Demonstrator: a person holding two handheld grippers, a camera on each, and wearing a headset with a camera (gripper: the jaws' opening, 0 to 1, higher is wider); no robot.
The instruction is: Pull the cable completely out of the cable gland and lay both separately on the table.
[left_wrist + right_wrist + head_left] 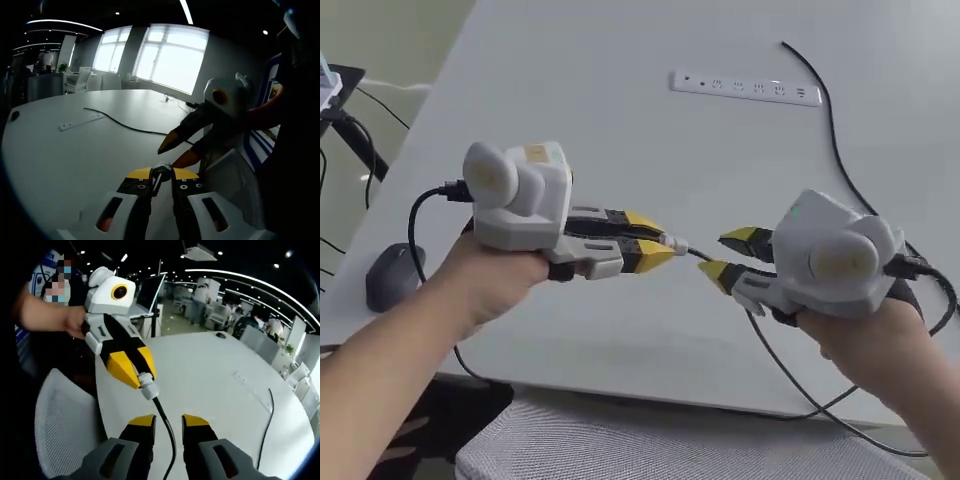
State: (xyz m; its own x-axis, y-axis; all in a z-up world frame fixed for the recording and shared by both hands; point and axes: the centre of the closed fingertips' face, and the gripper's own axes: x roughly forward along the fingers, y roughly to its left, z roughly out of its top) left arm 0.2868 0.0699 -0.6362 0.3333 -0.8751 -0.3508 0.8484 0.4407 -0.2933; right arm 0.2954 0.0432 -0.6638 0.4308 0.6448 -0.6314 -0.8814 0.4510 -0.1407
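A small white cable gland point(673, 243) is pinched at the tips of my left gripper point(665, 246), which is shut on it above the table's near edge. A thin black cable point(760, 330) leaves the gland and droops down to the right. In the right gripper view the gland point(148, 388) sits just ahead, and the cable point(168, 435) runs down between the jaws of my right gripper point(169, 419), which stand open around it. In the head view the right gripper point(717, 253) is a short gap from the gland. The left gripper view has the gland point(161, 169) between its closed jaws.
On the white table point(620, 130), a white power strip point(745, 88) lies at the far side with a black cord point(835, 140) running toward me. A grey mouse point(392, 275) sits at the left edge. A mesh chair point(620, 440) is below the table's near edge.
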